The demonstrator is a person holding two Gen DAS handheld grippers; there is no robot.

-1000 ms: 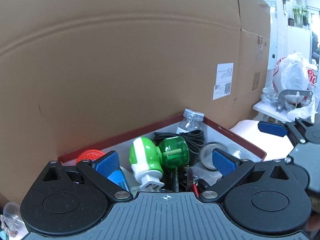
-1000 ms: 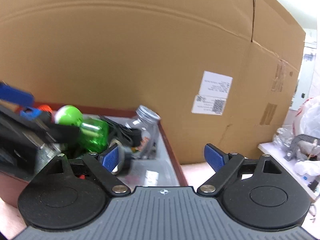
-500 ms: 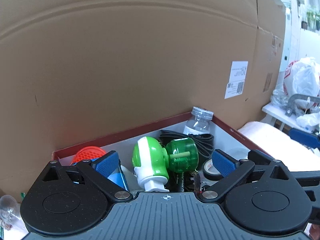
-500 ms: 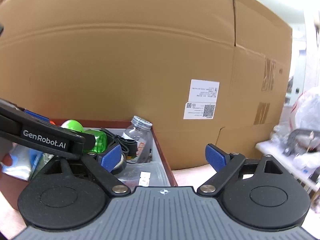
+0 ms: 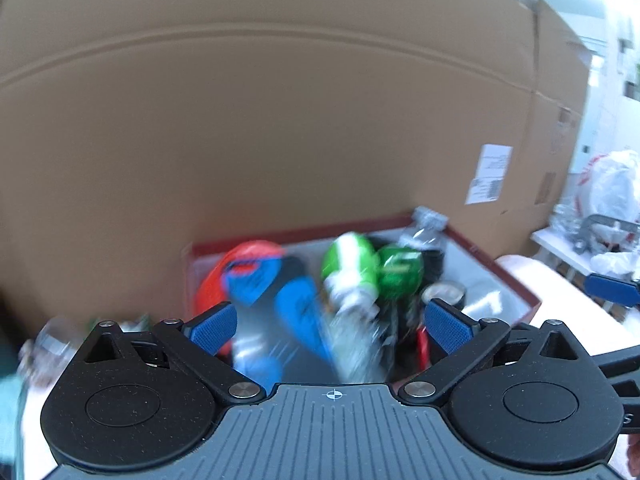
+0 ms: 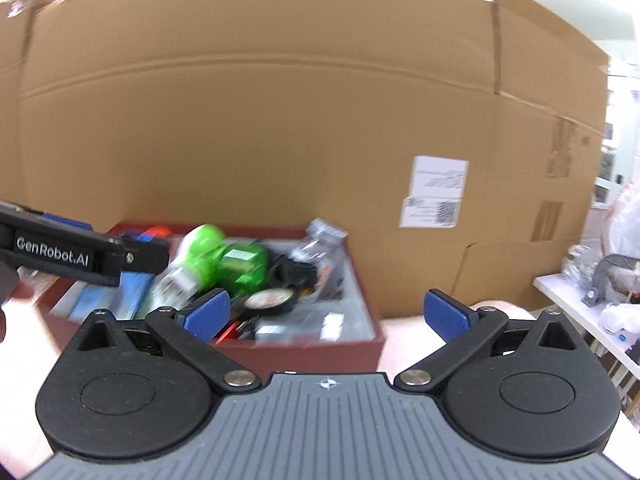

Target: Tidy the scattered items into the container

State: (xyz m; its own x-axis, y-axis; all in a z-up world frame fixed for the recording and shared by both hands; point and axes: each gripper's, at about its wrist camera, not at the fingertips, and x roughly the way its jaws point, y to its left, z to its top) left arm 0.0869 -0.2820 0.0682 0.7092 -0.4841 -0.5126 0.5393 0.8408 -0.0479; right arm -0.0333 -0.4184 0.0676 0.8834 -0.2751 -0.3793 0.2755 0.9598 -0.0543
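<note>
- Holding nothing, the left gripper [image 5: 331,324] had its ribbed blue pads [image 5: 212,327] well apart, aimed over the dark red container [image 5: 516,289].
- Right gripper [image 6: 327,314] also empty; its jaws had just been opening and stood wide, nothing between them, blue pads [image 6: 444,314] flat and rectangular on black linkage arms.
- Container: shallow rectangular box, maroon rim, grey inner floor, already full of items, set just in front of a big corrugated cardboard box [image 6: 280,120].
- Inside: glossy green-and-white plug-in device [image 6: 204,252] with a translucent green bottle part [image 6: 244,264]; clear plastic bottle [image 6: 320,240] with a grey cap at the back corner; black coiled cable [image 6: 294,272]; round tape roll [image 6: 272,300].
- Left view alone showed the ridged orange-red round thing [image 5: 240,260] and a blue packet [image 5: 296,312] at the near left of the box, both badly smeared by blur.
- Right view alone showed the container's front wall [image 6: 304,354], the pale tabletop beside it, and the left gripper's black side bar with white lettering crossing the left edge, hiding part of the box.
- White shipping label [image 6: 436,192] stuck on the cardboard.
- Far right: white shelf with a grey metal clamp [image 6: 612,276] and a white plastic bag [image 5: 612,184].
</note>
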